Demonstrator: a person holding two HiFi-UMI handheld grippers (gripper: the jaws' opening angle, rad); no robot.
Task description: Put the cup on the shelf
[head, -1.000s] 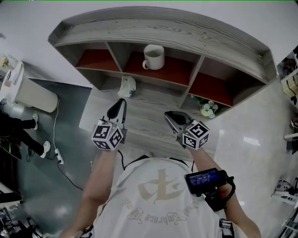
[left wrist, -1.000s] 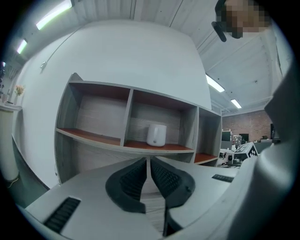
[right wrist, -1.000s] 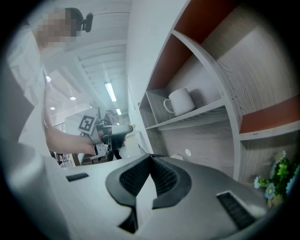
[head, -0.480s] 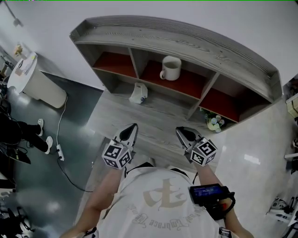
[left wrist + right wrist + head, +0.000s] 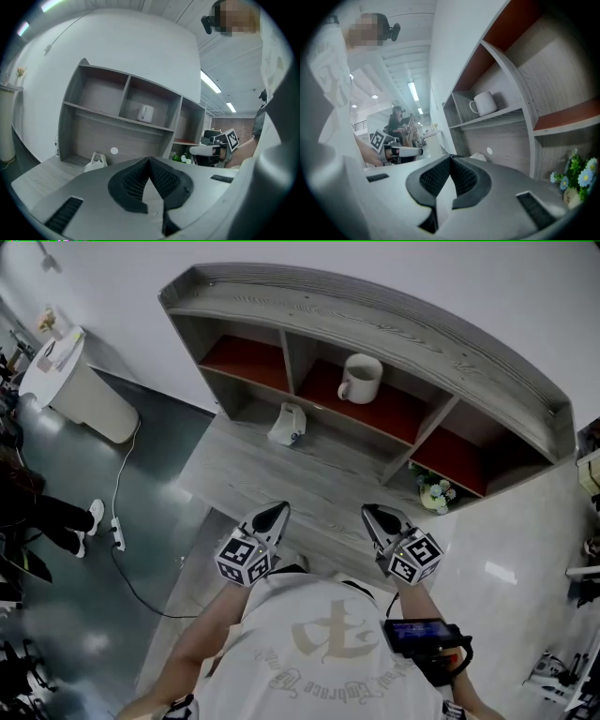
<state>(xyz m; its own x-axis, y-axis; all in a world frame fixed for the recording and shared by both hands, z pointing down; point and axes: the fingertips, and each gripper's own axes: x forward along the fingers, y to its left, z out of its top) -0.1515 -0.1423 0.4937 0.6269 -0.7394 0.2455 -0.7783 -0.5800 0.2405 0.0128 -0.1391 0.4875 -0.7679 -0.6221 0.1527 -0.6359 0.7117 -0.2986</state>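
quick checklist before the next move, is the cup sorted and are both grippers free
1. Cup upright in the middle compartment of the shelf: ok
2. Left gripper jaws together, nothing between them: ok
3. Right gripper jaws together, nothing between them: ok
4. Both grippers apart from the shelf and the cup: ok
5. White bag and flowers apart from both grippers: ok
6. Cup set far enough in from the ledge's front edge: cannot tell

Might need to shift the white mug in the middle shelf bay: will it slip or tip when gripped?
The mug looks rigid and smooth, probably ceramic, so likely slippery and breakable if dropped. It stands upright, squat and wide-based, so it should resist tipping. Its handle sticks out sideways, so a push there would probably spin it.
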